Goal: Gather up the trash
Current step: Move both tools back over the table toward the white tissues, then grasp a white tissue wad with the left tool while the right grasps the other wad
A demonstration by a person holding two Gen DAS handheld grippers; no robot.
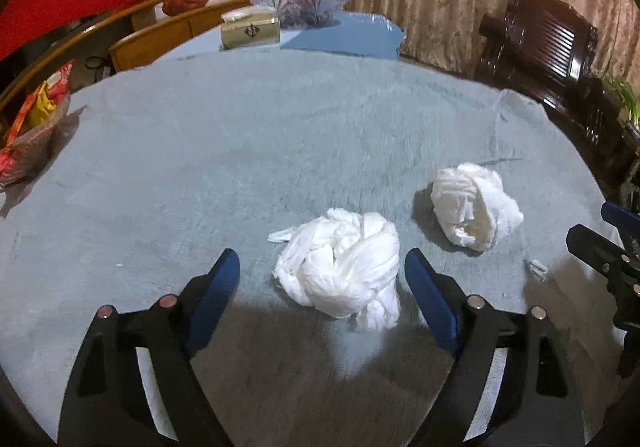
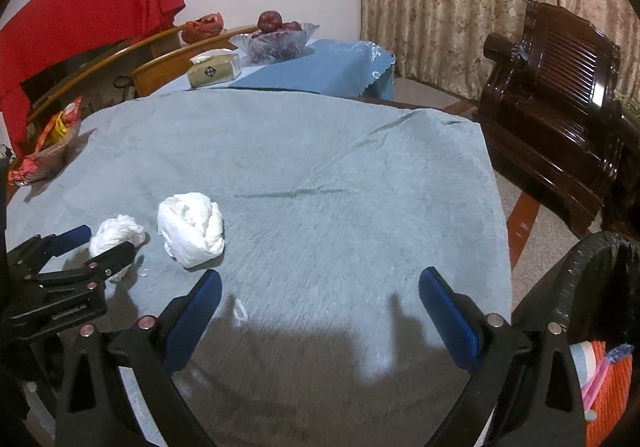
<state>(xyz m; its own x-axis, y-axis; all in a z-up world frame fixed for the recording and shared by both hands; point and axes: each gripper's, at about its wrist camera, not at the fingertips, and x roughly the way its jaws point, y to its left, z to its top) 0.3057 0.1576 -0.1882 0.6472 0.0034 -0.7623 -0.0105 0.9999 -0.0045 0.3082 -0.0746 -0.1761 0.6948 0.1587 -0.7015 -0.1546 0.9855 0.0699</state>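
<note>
Two crumpled white tissue wads lie on the grey-blue tablecloth (image 1: 200,151). The nearer wad (image 1: 340,267) (image 2: 116,231) sits between the blue pads of my left gripper (image 1: 322,261) (image 2: 104,241). Those jaws stand wide on either side of it without touching it. The second wad (image 1: 472,207) (image 2: 192,227) lies a little further right, ahead and left of my right gripper (image 2: 320,277) (image 1: 592,221). That gripper is open over bare cloth with nothing between its fingers. A tiny white scrap (image 2: 240,313) (image 1: 538,269) lies near its left finger.
A bin lined with a black bag (image 2: 592,275) stands off the table's right edge, with coloured rubbish inside. A snack bag (image 1: 32,127) sits at the far left. A tissue box (image 1: 250,31) and a fruit bowl (image 1: 304,7) are at the back. A dark wooden chair (image 2: 560,107) stands to the right.
</note>
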